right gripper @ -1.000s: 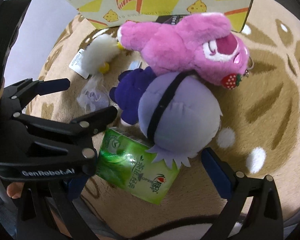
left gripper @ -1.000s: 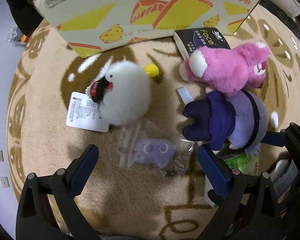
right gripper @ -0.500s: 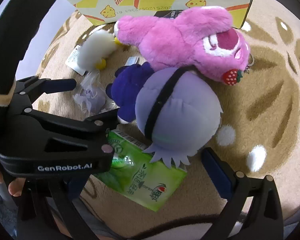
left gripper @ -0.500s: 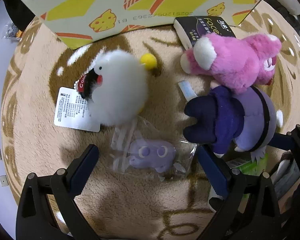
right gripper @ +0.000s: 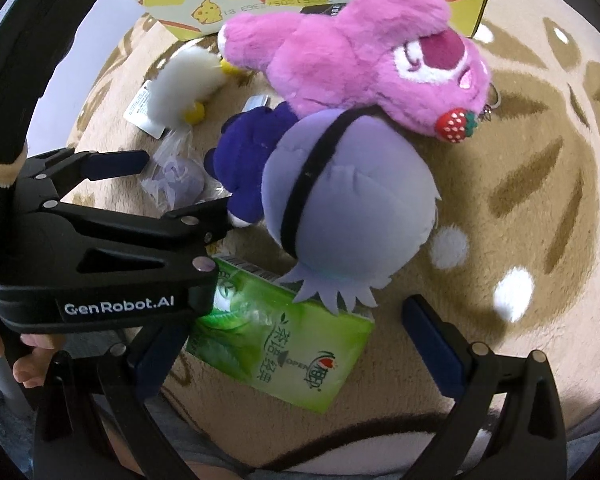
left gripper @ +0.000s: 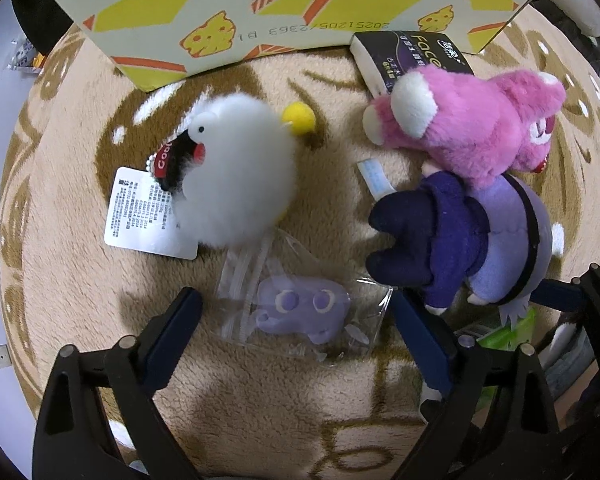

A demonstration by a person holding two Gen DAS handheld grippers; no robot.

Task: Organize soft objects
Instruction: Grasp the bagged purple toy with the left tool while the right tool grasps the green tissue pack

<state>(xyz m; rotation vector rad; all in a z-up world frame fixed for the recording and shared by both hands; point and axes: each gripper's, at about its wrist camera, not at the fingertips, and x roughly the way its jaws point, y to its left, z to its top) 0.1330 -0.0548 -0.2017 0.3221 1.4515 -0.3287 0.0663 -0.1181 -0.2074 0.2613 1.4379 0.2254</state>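
My left fingers point(left gripper: 296, 320) have just been closing around the bagged purple toy point(left gripper: 300, 308), still clear of it. On the rug point(left gripper: 60, 248), the pink plush point(right gripper: 360, 52) lies atop the lilac plush point(right gripper: 348, 208). My right fingers point(right gripper: 288, 344) gape wide over the green pack point(right gripper: 284, 344), gripping nothing.

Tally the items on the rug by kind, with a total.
Loose plush toys: 3 (white, pink, purple)
Bagged small toy: 1
Tissue packs: 2 (green, dark)
Cardboard box: 1
Total: 7
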